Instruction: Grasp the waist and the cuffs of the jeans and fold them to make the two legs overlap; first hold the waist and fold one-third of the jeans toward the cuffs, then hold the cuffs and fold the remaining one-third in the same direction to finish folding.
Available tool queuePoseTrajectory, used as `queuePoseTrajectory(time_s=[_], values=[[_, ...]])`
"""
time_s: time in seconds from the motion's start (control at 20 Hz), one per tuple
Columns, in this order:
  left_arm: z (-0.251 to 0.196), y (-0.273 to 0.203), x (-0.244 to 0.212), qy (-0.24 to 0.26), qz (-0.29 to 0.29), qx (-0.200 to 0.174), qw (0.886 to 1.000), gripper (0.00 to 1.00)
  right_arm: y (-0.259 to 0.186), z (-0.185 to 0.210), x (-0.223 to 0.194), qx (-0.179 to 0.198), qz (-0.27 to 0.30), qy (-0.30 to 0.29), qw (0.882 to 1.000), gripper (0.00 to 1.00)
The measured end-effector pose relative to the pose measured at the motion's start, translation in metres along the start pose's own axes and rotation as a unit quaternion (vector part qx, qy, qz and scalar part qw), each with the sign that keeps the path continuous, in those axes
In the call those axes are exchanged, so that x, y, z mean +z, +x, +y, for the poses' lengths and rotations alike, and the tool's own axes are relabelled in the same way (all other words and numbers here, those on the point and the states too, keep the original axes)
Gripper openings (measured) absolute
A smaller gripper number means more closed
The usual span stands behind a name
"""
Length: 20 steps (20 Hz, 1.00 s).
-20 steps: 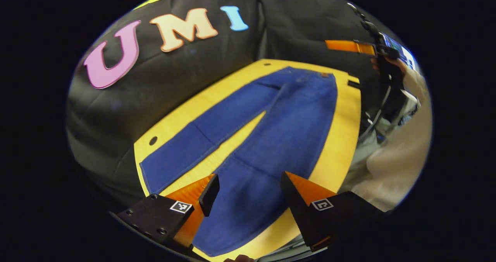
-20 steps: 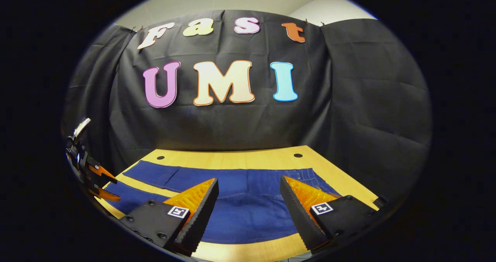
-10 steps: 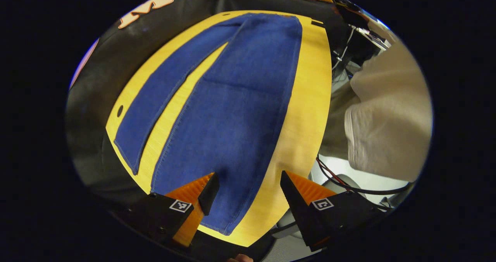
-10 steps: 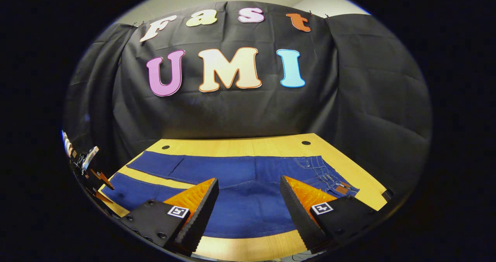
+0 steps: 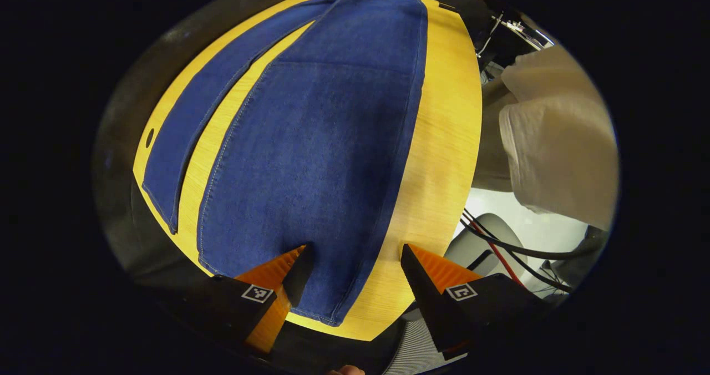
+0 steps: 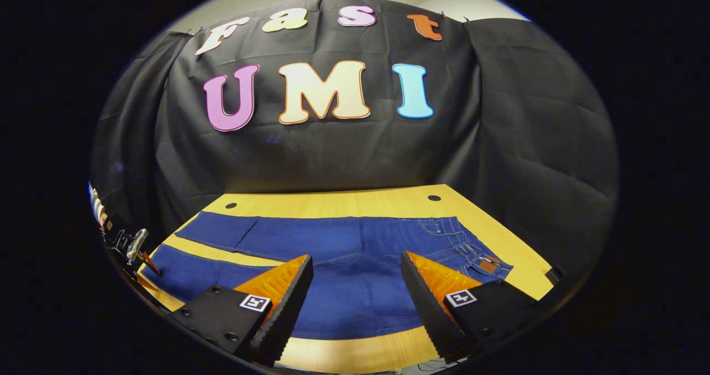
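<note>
Blue jeans lie flat on the yellow wooden table, legs spread apart in a narrow V. My left gripper hangs open over the near leg's cuff, close to the table's end, holding nothing. In the right gripper view the same jeans stretch across the table, waist with a brown patch at the right. My right gripper is open above the seat and thigh area, nothing between its fingers. The left gripper shows small at the far left.
Black cloth walls the booth behind and beside the table. A person in light clothing stands by the table's long edge, with cables and a chair below. Small holes mark the table's far corners.
The left gripper has tilted down and moved closer over the near leg's cuff. The right gripper has risen slightly, bringing the waist into sight. Both stay open.
</note>
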State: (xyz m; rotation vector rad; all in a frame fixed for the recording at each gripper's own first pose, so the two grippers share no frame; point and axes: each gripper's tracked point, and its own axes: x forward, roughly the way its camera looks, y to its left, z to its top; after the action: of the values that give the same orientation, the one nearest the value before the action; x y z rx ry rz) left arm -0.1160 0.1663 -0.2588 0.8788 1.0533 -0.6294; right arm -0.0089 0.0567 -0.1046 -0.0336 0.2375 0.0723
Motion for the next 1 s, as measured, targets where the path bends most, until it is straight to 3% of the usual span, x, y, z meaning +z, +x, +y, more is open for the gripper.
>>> queuePoseTrajectory(time_s=[0.05,0.15,0.2,0.25,0.4,0.55,0.6,0.65,0.8,0.95,1.0], values=[[-0.003,0.001,0.000,-0.002,0.002,-0.007,1.000,0.97,0.000,0.000,-0.001,0.000,0.001,0.002,1.000,0.94],[-0.005,0.001,-0.002,-0.007,0.007,-0.016,1.000,0.96,0.001,0.003,-0.004,0.000,0.004,0.003,1.000,0.98],[-0.004,0.000,-0.003,-0.011,0.008,-0.023,1.000,0.97,0.001,0.003,-0.003,0.000,0.005,0.002,1.000,0.94],[-0.002,0.000,-0.002,-0.009,0.013,-0.026,1.000,0.96,0.002,0.004,-0.004,0.000,0.006,0.002,1.000,0.98],[0.000,0.003,-0.002,0.003,0.029,-0.035,0.999,0.96,0.003,0.008,-0.004,0.004,0.008,0.003,1.000,0.94],[0.002,0.003,0.000,-0.006,0.044,-0.038,0.998,0.96,0.005,0.015,-0.010,0.012,0.012,0.004,1.000,0.98],[0.002,0.005,-0.002,-0.003,0.044,-0.037,0.998,0.94,0.005,0.016,-0.011,0.014,0.014,0.002,1.000,0.94],[0.003,0.004,-0.002,-0.002,0.046,-0.034,0.998,0.88,0.005,0.016,-0.012,0.014,0.013,0.001,1.000,0.98],[0.003,0.004,-0.001,-0.005,0.060,-0.034,0.998,0.74,0.006,0.015,-0.008,0.016,0.009,0.010,1.000,0.94],[-0.001,0.004,-0.002,0.004,0.068,-0.034,0.997,0.37,0.006,0.013,-0.001,0.015,0.000,0.015,1.000,0.98],[0.001,0.005,0.000,0.003,0.070,-0.034,0.997,0.33,0.006,0.012,0.001,0.014,-0.002,0.016,1.000,0.98]])
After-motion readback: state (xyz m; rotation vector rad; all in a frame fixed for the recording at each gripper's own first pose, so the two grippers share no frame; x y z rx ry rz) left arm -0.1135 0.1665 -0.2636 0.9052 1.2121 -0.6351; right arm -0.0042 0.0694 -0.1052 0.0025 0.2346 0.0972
